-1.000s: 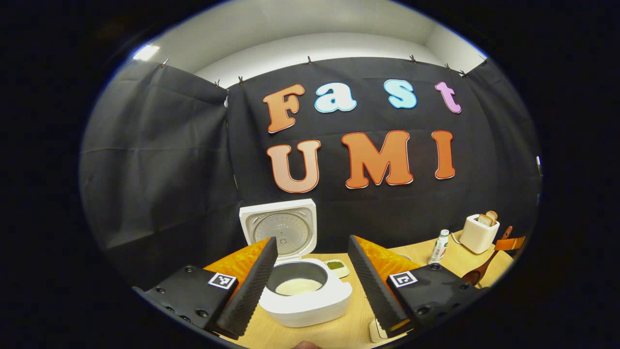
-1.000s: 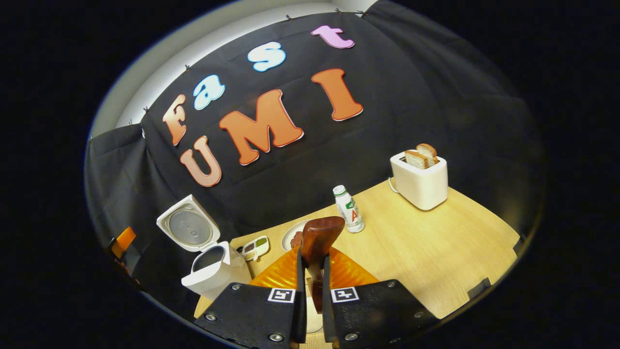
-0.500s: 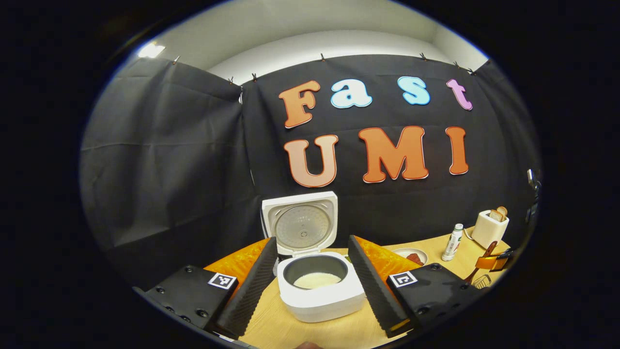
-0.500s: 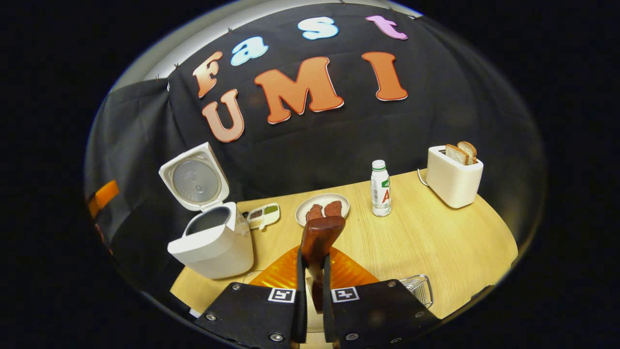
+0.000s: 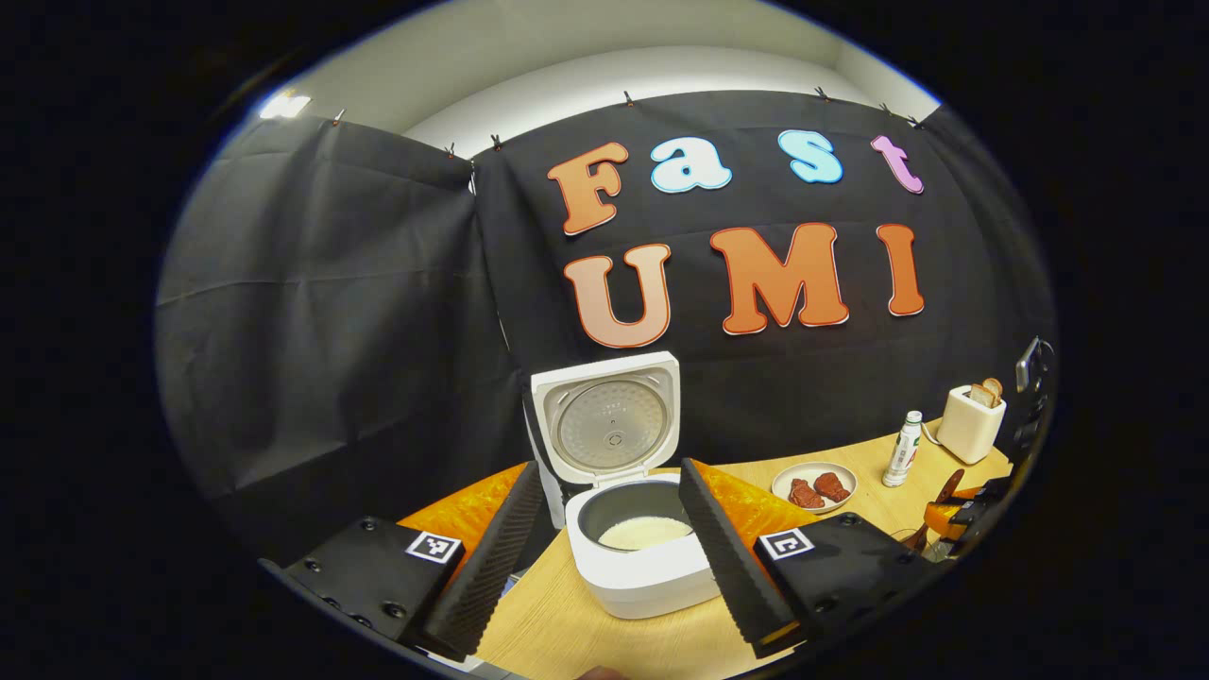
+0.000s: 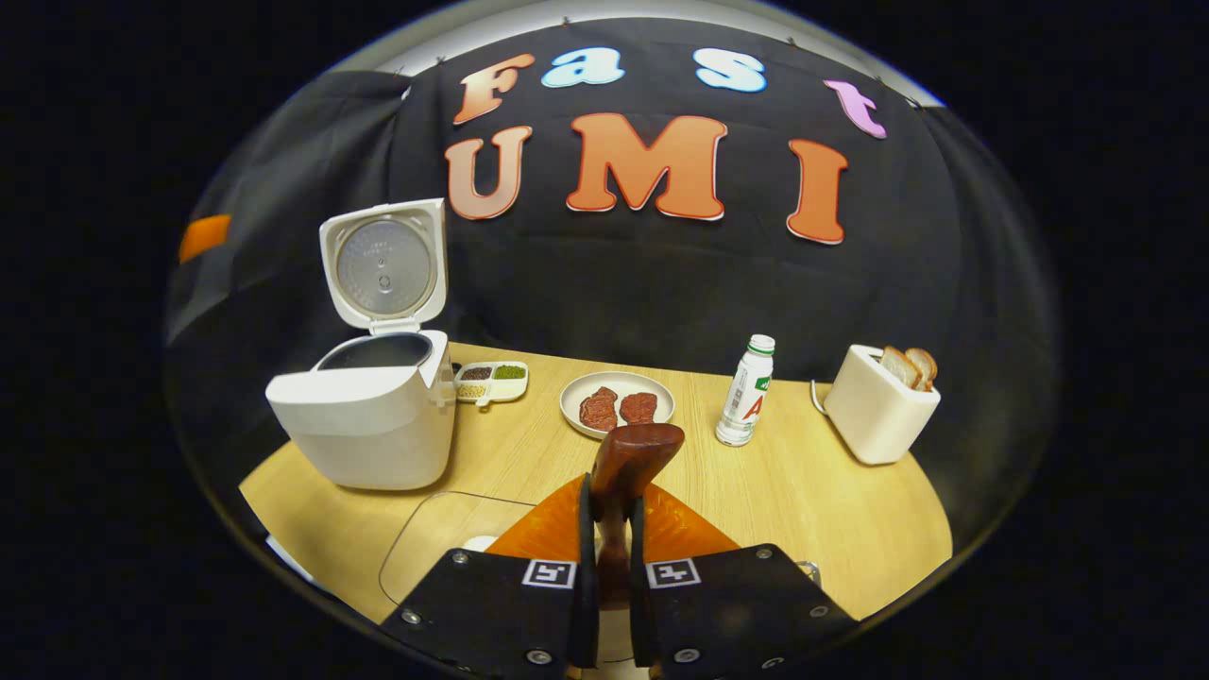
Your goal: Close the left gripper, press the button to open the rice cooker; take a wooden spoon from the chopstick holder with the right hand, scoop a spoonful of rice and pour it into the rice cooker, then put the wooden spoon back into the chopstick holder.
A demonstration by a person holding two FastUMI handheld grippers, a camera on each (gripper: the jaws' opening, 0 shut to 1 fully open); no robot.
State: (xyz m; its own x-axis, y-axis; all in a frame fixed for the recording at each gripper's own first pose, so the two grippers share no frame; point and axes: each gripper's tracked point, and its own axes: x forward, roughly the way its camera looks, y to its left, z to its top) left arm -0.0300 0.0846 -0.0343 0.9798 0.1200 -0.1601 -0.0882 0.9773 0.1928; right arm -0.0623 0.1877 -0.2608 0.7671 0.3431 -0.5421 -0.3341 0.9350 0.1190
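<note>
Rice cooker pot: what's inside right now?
The rice cooker, lid up, holds a shallow layer of white rice. Its near wall hides the pot's front bottom.

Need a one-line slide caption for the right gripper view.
Right claw grips the wooden spoon above the table, open rice cooker left.

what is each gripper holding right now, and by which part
The right gripper clamps the wooden spoon by its handle, just below the bowl. The left gripper is open, holding nothing.
</note>
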